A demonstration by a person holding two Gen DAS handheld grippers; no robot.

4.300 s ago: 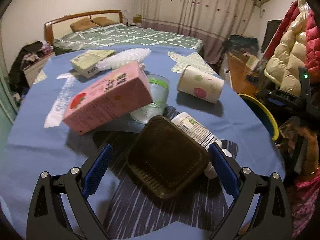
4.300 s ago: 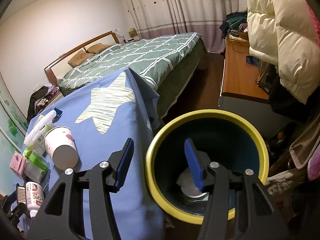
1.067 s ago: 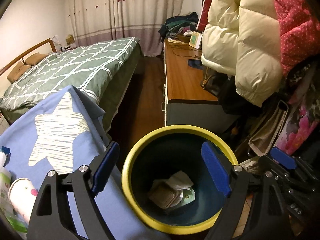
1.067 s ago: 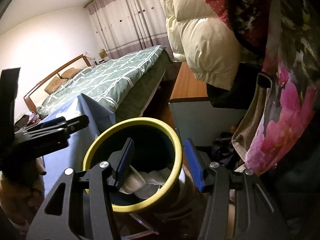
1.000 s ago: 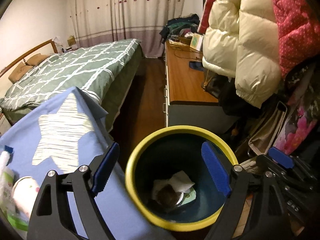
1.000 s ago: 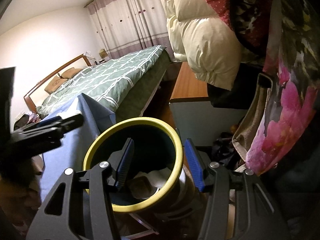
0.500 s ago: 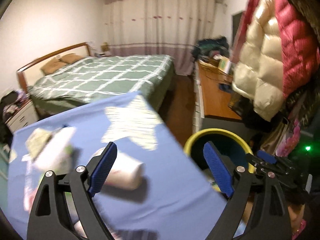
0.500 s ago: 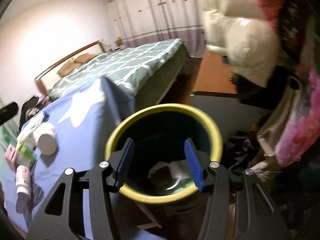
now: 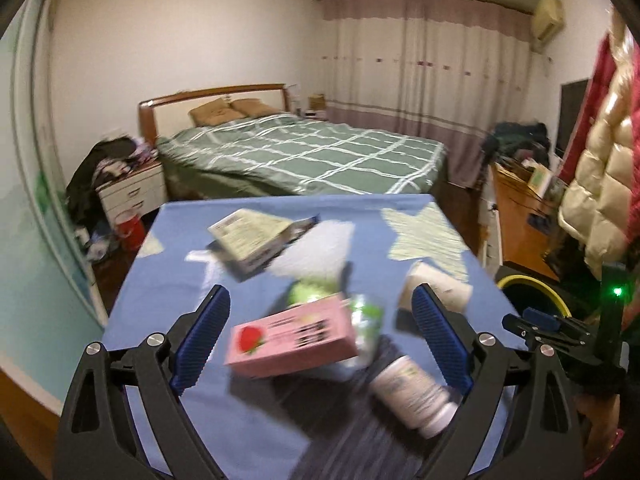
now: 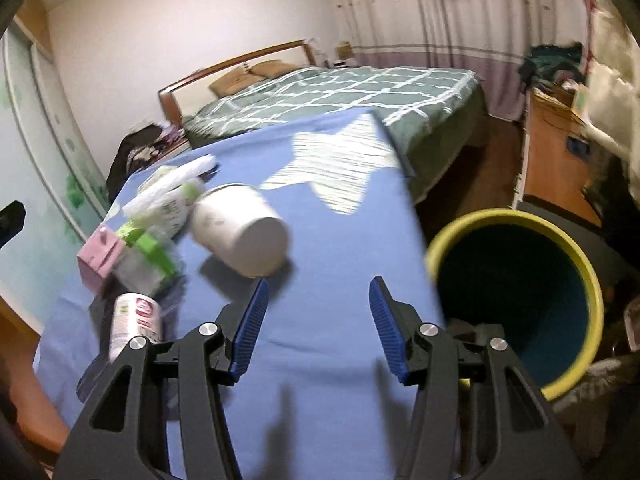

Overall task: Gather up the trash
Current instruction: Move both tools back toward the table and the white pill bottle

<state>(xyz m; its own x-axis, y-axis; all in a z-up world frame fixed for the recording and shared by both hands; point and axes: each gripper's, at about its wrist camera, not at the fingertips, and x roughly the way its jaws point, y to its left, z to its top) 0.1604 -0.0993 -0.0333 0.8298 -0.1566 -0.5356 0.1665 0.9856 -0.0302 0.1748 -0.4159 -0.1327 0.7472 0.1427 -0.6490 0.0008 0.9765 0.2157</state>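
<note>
we hold the left gripper point(image 9: 320, 332) wide and empty above the pink carton point(image 9: 291, 335), which lies crosswise on the table point(image 9: 256, 420), while the right gripper point(image 10: 316, 320) hovers wide beside the bin point(image 10: 516, 304).

Right gripper point(image 10: 318, 320): blue-padded fingers spread apart, nothing between them, above the near part of the blue cloth.
Table cloth point(image 10: 320, 280): blue with a pale star print toward the far right corner.
Paper cup point(image 10: 240, 236): on its side, left of centre, base toward camera.
White bottle point(image 10: 134, 322): lying near the left edge.
Pink carton point(image 10: 98, 260): at the left edge, beside green-and-clear packaging point(image 10: 148, 256); blurred.
Trash bin point(image 10: 576, 268): yellow rim, dark inside, just beyond the right edge.
</note>
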